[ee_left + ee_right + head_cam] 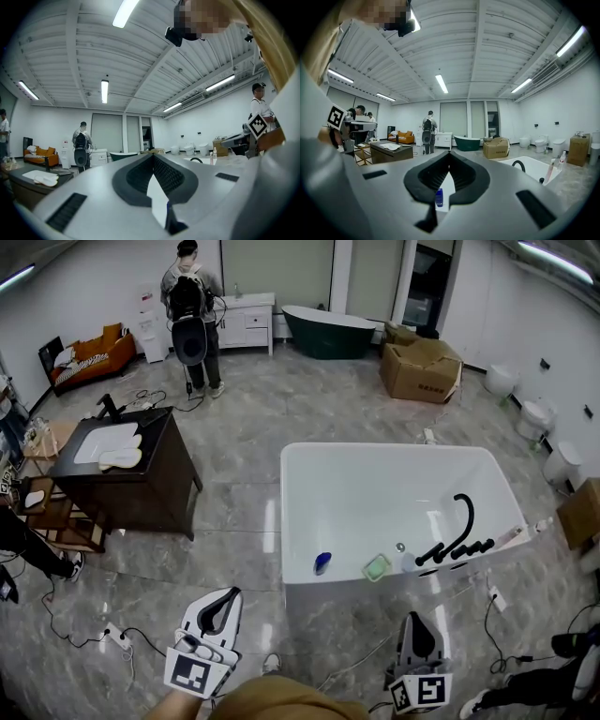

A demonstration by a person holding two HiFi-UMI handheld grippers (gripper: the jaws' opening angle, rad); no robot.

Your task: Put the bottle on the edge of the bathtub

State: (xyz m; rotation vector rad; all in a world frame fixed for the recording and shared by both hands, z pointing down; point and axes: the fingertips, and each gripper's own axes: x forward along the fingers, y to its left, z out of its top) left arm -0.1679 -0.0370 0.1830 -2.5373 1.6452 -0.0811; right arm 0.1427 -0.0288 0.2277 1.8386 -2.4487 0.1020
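Down in bathtub (384, 448), blue bottle (322, 563), left gripper (226, 596), right gripper (416, 619), jaws together.

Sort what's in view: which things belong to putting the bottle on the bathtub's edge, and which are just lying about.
Job: small blue bottle, inside the tub; white rectangular bathtub.
Lying about: pale green squarish object; brown cardboard box; dark wooden vanity; dark green oval tub; orange sofa.

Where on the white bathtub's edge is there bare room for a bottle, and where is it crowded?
Bare: the bathtub along its left, far and right rims. Crowded: the near side, where the blue bottle, green item, chrome fitting and black faucet line up. Only the near-left corner, left of the bottle, is free there.
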